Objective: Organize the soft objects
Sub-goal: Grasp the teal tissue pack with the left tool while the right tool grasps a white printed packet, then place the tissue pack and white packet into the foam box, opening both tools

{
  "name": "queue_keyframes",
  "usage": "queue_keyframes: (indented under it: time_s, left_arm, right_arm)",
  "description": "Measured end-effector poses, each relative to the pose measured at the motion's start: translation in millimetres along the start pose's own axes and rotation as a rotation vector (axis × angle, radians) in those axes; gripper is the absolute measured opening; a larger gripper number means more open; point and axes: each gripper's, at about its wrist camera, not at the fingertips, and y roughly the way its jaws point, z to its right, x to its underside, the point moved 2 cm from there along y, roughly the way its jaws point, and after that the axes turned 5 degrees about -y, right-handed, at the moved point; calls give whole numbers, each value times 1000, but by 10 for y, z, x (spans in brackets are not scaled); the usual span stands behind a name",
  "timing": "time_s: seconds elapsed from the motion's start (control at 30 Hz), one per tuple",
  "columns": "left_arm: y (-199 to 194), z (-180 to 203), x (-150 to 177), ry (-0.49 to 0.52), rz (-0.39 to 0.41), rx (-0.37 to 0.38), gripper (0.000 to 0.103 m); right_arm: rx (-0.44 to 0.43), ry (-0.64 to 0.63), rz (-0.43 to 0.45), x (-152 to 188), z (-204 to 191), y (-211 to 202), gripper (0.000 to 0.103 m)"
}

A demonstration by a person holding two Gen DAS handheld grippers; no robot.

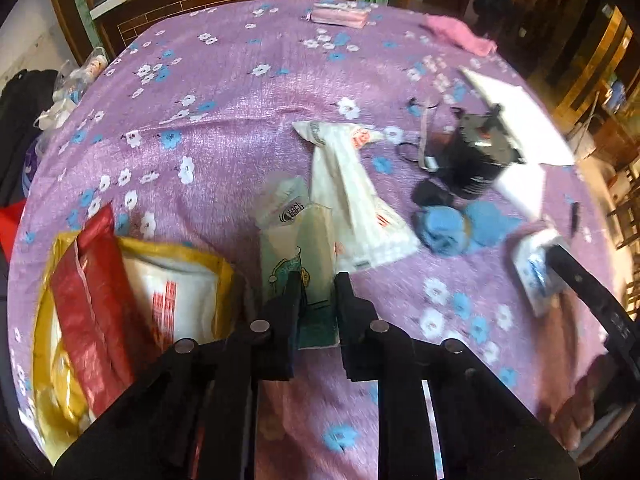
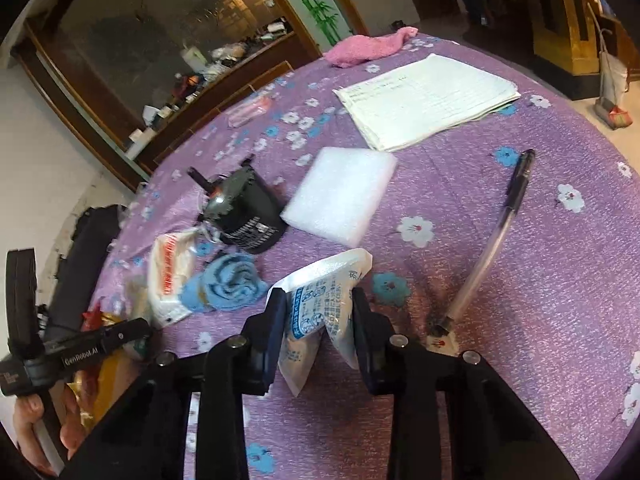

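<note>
Currently both grippers are pinching packets on the purple floral tablecloth.

Left gripper: fingers pressed onto a green-and-cream tissue pack, which stands up between the pads, top end pointing away from the camera. Just left of it sits a yellow bag, mouth open, with a red packet and a white packet with red print inside. A white plastic bag with red lettering lies just right of the tissue pack, touching it.

Right gripper: fingers clamped on a white-and-blue printed pouch, which is buckled into a fold between the pads (squeezed from both sides).

Other items on the cloth:
- rolled blue towel, beside the pouch, left of it in the right wrist view
- black cylindrical device, behind the towel
- white foam pad, touching the device's right side
- stack of paper sheets, further back
- pink cloth, at the far edge
- pen, well right of the pouch
- pink wrapped pack, far edge in the left wrist view
</note>
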Motion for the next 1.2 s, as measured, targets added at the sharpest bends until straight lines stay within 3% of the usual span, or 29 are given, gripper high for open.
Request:
queue_keyframes:
  time_s: [0.13, 0.27, 0.5, 0.7, 0.83, 0.9, 1.07, 1.2]
  left_arm:
    - [-245, 78, 205, 8, 28, 81, 14]
    - [-569, 63, 469, -19, 79, 224, 14]
    - [-1163, -311, 893, -122, 141, 367, 14]
    - [-1709, -1032, 1093, -211, 246, 333, 14]
    - [-1777, -1470, 1051, -259, 284, 290, 14]
    - [-1726, -1671, 998, -271, 291, 273, 14]
    - [-1295, -1978, 750, -249, 218, 237, 14]
    - [-952, -2027, 638, -213, 183, 217, 14]
  right_arm:
    - [-22, -35, 27, 2, -91, -38, 30]
    - [-94, -76, 57, 3, -203, -81, 30]
    - [-190, -133, 86, 64, -447, -194, 30]
    - [-397, -170, 36, 453, -1310, -473, 30]
    - [-463, -237, -21, 633, -1893, -416, 29]
    - [-454, -278, -38, 662, -2165, -334, 29]
    - [-367, -398, -79, 683, -2772, 59, 29]
    - [-259, -480, -120, 895, -2933, 329, 29]
